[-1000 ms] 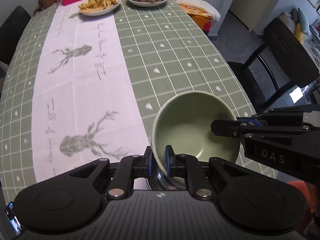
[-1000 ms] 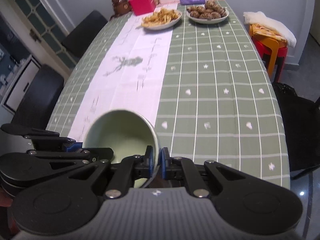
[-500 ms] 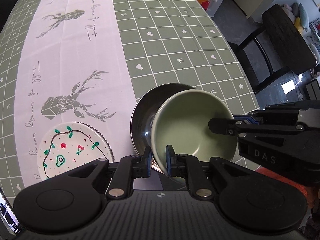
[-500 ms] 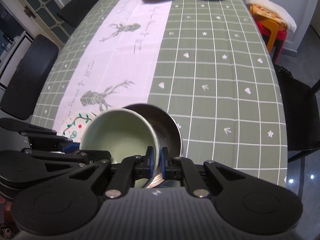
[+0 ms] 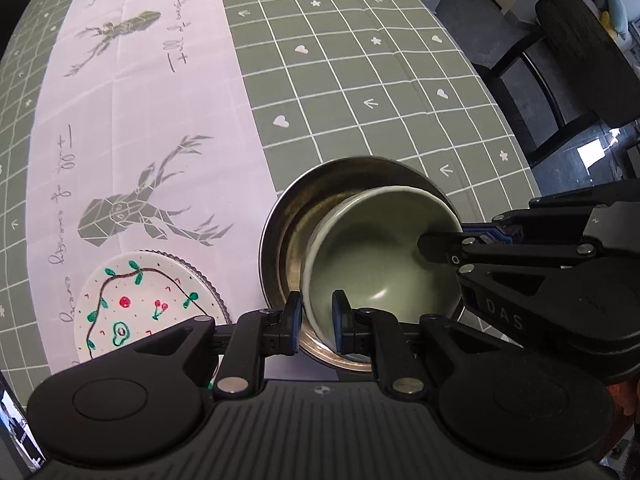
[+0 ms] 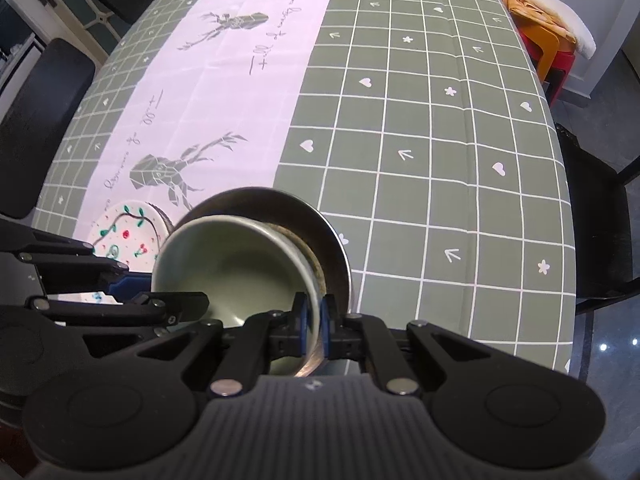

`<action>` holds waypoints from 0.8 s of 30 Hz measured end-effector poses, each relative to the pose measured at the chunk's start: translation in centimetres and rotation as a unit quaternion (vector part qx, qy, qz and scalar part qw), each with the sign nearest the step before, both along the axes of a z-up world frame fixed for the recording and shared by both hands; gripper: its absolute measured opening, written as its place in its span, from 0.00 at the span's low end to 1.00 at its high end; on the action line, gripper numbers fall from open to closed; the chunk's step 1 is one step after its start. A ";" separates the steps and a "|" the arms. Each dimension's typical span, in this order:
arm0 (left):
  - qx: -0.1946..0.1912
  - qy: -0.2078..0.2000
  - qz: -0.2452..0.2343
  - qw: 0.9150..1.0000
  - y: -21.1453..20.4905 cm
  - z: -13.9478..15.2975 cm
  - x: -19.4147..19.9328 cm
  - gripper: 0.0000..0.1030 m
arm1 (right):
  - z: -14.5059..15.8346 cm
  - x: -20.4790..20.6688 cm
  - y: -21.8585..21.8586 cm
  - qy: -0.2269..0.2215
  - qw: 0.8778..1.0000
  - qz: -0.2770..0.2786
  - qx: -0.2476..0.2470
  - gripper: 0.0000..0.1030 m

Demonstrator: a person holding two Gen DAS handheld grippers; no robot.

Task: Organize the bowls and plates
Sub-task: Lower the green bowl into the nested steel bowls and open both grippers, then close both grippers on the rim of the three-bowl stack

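A pale green bowl (image 5: 380, 264) (image 6: 240, 268) hangs tilted inside the rim of a larger steel bowl (image 5: 344, 172) (image 6: 288, 204) near the table's front edge. Whether it touches the steel bowl's bottom I cannot tell. My left gripper (image 5: 317, 312) (image 6: 156, 292) is shut on the green bowl's near-left rim. My right gripper (image 6: 314, 324) (image 5: 460, 236) is shut on the opposite rim, one finger inside and one outside. To the left of the steel bowl, a white plate (image 5: 148, 304) (image 6: 128, 236) painted with cherries and leaves lies on the white runner.
A green checked tablecloth (image 6: 420, 140) with a white deer-print runner (image 5: 140, 120) covers the long table. Dark chairs stand at the right (image 5: 580, 60) and left (image 6: 40, 112). An orange stool with a white cloth (image 6: 552, 28) is at the far right.
Both grippers have come down with the green bowl and tipped further downward. The steel bowl and painted plate came into view, and the green bowl now sits within the steel bowl's rim.
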State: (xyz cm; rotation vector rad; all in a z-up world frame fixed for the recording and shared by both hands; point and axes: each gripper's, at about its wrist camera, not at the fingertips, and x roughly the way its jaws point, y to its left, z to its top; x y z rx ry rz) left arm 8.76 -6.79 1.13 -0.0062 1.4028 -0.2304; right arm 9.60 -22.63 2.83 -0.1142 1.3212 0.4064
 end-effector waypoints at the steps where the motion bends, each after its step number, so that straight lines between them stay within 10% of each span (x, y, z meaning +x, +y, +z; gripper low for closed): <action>1: -0.004 0.003 0.003 1.000 0.1 -0.1 0.1 0.16 | -0.1 0.0 0.0 -0.001 1.000 0.002 -0.001 0.03; 19: -0.030 -0.049 0.004 0.998 0.8 3.1 0.3 0.32 | 0.4 0.4 -0.1 -0.002 1.000 0.001 0.005 0.09; 24: -0.037 -0.078 0.002 0.996 1.3 3.5 -0.2 0.51 | 2.0 0.6 -0.9 -0.010 0.999 -0.014 0.034 0.23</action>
